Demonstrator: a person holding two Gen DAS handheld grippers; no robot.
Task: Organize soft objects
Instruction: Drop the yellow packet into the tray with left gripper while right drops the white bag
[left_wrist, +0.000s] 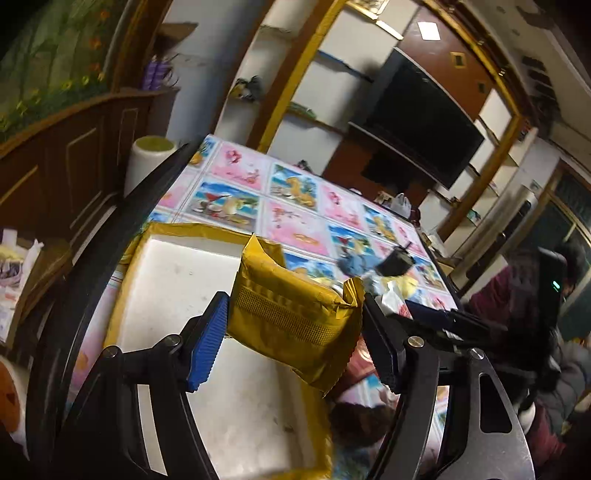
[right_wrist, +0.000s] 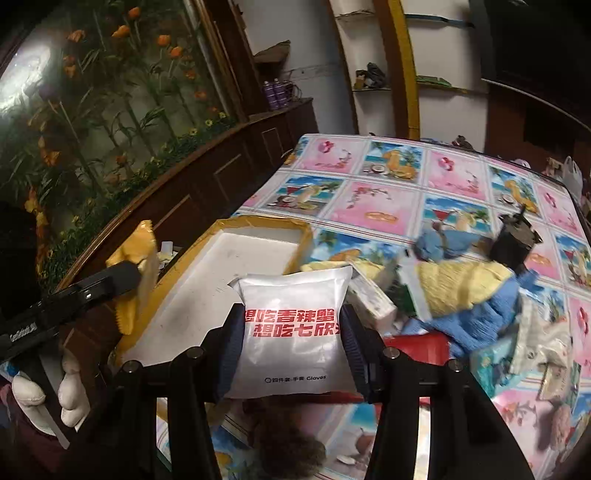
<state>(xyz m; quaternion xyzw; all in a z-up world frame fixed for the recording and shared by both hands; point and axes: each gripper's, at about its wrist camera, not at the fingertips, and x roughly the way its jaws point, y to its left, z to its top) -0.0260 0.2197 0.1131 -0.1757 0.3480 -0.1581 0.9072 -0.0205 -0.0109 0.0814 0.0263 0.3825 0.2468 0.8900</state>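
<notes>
- Left wrist view: the left tongs (left_wrist: 295, 332) are closed on a gold packet (left_wrist: 291, 314), one blue ribbed pad (left_wrist: 207, 343) pressed to its left side and the dark pad on the right against its crimped end.
- The gold packet is held tilted, clear of any surface, above the white tray (left_wrist: 177, 284), whose rim is wrapped in yellow tape.
- The tray sits on the worktop (left_wrist: 303, 221), which is covered by a cloth with pink and blue picture squares.
- Farther off on the worktop lie a blue cloth (left_wrist: 351, 264) and a small dark pot (left_wrist: 397, 264), close together.
- At the right edge part of the other tool (left_wrist: 443, 317) reaches in, near the right pad.

- Right wrist view: the right tongs (right_wrist: 291, 347) are clamped on a white packet (right_wrist: 291, 332) with red lettering, both pads squeezing its sides.
- The white packet hangs upright, in front of the near end of the white tray (right_wrist: 251, 254).
- At the left, a gloved hand (right_wrist: 51, 391) grips the handle of the left tongs (right_wrist: 110, 280), which point up and away, with the gold packet (right_wrist: 136, 273) at their tip beside the tray's left rim.
- To the right of the white packet is a heap on the worktop (right_wrist: 388, 192): a yellow cloth (right_wrist: 461, 288) on a blue cloth (right_wrist: 487, 321), a red item (right_wrist: 417, 347) just beside the right pad, and the dark pot (right_wrist: 513, 247) behind.
</notes>
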